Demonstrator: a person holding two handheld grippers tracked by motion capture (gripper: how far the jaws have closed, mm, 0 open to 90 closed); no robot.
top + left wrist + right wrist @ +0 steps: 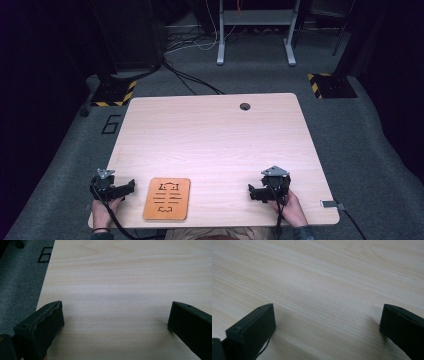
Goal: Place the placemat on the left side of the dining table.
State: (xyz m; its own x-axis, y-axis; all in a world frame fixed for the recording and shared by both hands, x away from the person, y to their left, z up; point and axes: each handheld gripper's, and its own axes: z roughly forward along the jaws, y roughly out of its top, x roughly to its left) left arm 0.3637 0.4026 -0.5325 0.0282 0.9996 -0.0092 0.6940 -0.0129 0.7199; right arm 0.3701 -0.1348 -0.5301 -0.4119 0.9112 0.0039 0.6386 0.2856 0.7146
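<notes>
Along the near edge of the table (210, 130), seen from the high view, three items lie in a row: the left gripper (131, 186) at the near-left corner, an orange board (167, 198) with dark cut-out markings just beside it, and the right gripper (251, 192) toward the near-right corner. From the left gripper the orange board lies at about 3 o'clock, close but apart from the jaw tips; from the right gripper it lies at about 9 o'clock, well apart. The left hand (102, 212) is therefore judged the nearer one for a first reach. The board lies flat, its long axis running from 6 to 12 o'clock, so its long left edge faces the left gripper broadside. In the left gripper view, the left gripper (115, 317) has its jaws spread wide over bare wood, holding nothing; in the right gripper view, the right gripper (327, 317) stands likewise parted and empty. Farther off, the tabletop is bare up to a cable hole (244, 106) near the far edge at 12 o'clock.
</notes>
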